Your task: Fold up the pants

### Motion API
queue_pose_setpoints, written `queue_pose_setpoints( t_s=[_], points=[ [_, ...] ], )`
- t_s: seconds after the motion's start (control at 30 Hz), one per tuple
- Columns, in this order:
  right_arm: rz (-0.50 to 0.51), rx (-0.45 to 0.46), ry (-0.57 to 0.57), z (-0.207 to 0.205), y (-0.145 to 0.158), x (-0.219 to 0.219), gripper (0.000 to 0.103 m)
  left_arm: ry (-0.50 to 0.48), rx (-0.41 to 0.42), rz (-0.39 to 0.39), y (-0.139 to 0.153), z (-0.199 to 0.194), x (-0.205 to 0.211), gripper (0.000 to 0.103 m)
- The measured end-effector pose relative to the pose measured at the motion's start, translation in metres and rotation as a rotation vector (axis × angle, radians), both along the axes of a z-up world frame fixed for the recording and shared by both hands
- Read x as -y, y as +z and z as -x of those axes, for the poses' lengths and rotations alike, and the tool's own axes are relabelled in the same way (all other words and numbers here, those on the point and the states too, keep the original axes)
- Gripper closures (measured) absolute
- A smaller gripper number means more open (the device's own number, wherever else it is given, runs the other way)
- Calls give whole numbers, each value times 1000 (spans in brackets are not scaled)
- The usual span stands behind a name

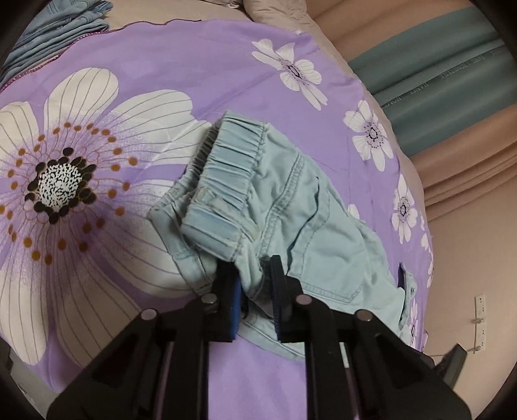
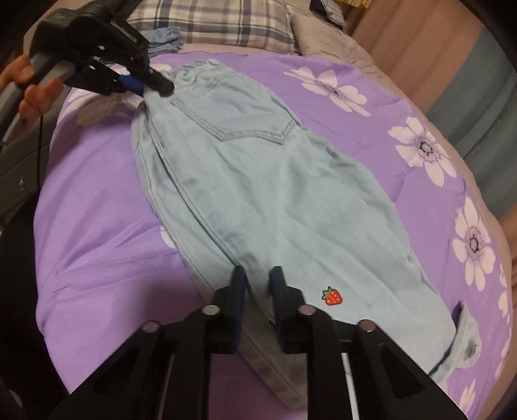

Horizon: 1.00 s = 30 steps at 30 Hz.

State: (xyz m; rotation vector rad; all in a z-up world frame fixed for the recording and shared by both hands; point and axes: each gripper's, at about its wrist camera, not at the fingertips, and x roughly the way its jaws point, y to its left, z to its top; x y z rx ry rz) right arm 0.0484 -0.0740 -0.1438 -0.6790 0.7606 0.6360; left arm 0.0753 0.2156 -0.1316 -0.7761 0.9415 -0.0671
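Note:
Light blue denim pants [image 2: 258, 177] lie lengthwise on the purple flowered bedspread [image 2: 97, 226], back pocket [image 2: 239, 110] up and a strawberry patch [image 2: 332, 296] near the hem. My right gripper [image 2: 258, 281] is shut on the leg fabric close to the hem, with cloth pinched between its pads. At the far end my left gripper [image 2: 158, 84] is shut on the waist corner. In the left wrist view the elastic waistband [image 1: 232, 161] is bunched and folded over, and the left gripper [image 1: 255, 274] pinches the pants [image 1: 307, 226] just below it.
A stack of folded blue clothes [image 1: 58, 29] [image 2: 163, 38] sits at the head of the bed beside a plaid pillow [image 2: 210, 22]. A person's hand [image 2: 35, 93] holds the left gripper's handle. The bed edge drops off at the right, toward a curtain [image 1: 452, 97].

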Motion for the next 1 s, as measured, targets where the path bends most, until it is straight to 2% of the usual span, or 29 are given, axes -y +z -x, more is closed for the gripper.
queue_pose_setpoints(
  t_s=[0.23,0.37,0.4,0.47,0.53,0.57,0.67,0.77,0.8,0.9,0.93,0.97,1.0],
  points=[
    [-60,27,18,25,25,8,94,11,42,-37,10,16,-3,89],
    [-49,1,35,29,13,1,94,-18,-23,-64,-2,10,-4,88],
    [-45,-54,11,22,4,0,94,-23,-28,-71,-3,10,-4,87],
    [-69,-119,-26,13,-1,2,87,-28,-27,-98,0,14,-3,86],
    [-116,-152,-30,13,5,7,75,-34,-25,-138,7,19,-1,80],
    [-141,-166,-28,14,9,10,75,-35,-21,-170,12,22,0,73],
    [-250,-200,-44,17,29,29,75,-52,24,-257,28,36,8,71],
    [-372,-209,-108,9,43,54,75,-101,69,-283,40,40,26,71],
    [-394,-211,-164,1,42,64,75,-130,81,-288,42,39,36,70],
    [-339,-218,-319,-23,22,71,75,-235,95,-296,42,31,73,70],
    [-304,-259,-353,-29,8,72,75,-262,93,-299,40,28,82,70],
    [-296,-292,-365,-31,-4,71,75,-290,88,-305,38,26,94,70],
    [-326,-274,-361,-29,-4,73,74,-320,85,-309,35,23,106,70]
  ],
)
